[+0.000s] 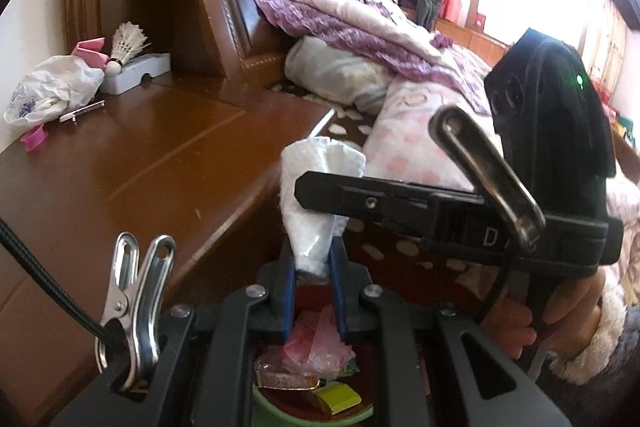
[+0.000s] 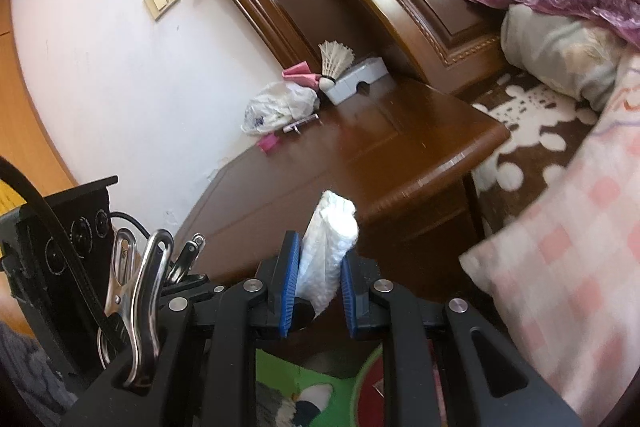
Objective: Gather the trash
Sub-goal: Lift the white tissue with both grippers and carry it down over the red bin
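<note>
Each gripper held its own wad of white tissue. The left gripper (image 1: 312, 279) had its blue fingers (image 1: 289, 267) narrowed on a crumpled tissue (image 1: 316, 195) that stood up and forward out of the grip, its long axis running along the line of the fingers. The right gripper (image 2: 318, 291) pinched a rolled tissue (image 2: 330, 247) in the same manner, upright between the blue pads, with most of the roll reaching past the fingertips.

The relation that mattered for the drop lay straight below. In the left wrist view a green-rimmed trash bin (image 1: 280, 413) sat directly under the left gripper, already holding a pink wrapper (image 1: 316, 343), a clear packet and a yellow-green scrap (image 1: 338, 399). The tissue's lower end hung just above that opening, so the left hand seemed the nearer of the two to a release. In the right wrist view only a curved green rim (image 2: 366, 383) showed beneath the right gripper, off to the right of its fingers; whether it was the same bin could not be told.

The right gripper's body crossed the left wrist view, very near the left tissue, gripped by a hand (image 1: 560, 315) in a fleecy cuff. Beyond stood a wooden nightstand (image 2: 380, 155) carrying a white plastic bag (image 2: 276, 107), a shuttlecock (image 2: 334, 61) and a grey box (image 2: 356, 77), well apart from both grippers.
</note>
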Demonstrator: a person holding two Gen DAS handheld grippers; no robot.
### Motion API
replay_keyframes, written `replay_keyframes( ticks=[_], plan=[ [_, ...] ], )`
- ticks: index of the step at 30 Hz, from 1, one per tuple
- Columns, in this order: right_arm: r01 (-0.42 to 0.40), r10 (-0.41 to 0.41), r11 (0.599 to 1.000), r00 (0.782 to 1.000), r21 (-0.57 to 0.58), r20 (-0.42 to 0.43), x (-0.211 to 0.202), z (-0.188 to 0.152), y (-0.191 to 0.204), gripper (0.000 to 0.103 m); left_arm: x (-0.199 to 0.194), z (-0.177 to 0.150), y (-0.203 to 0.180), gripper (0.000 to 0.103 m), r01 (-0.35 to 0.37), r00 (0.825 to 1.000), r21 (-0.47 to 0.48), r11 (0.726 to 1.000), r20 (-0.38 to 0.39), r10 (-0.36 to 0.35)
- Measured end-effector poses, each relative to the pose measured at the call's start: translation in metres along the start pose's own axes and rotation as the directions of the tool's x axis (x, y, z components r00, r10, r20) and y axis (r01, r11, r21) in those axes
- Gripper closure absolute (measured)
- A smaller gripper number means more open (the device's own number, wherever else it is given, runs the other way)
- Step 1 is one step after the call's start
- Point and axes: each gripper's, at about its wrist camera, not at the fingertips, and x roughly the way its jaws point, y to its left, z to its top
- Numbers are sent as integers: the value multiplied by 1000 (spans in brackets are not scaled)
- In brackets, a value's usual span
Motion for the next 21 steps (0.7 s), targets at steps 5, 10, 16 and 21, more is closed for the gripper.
replay_keyframes(
  ticks=[5, 10, 16, 21],
  plan=[
    [5, -5, 999, 1000, 32, -15, -1, -15, -12, 83, 11, -12, -8, 87, 1, 999, 18, 1000, -40, 0],
    [33, -31, 999, 998, 36, -48, 4, -29, -19, 82, 24, -24, -13, 87, -10, 997, 54, 998, -78, 14],
    [65, -60, 997, 992, 49, -110, 17, -44, -28, 82, 40, -38, -10, 87, 4, 988, 37, 999, -153, 1],
    [91, -72, 991, 980, 96, -188, 30, -59, -41, 82, 60, -53, -4, 87, 31, 973, -9, 999, -229, -32]
  ],
)
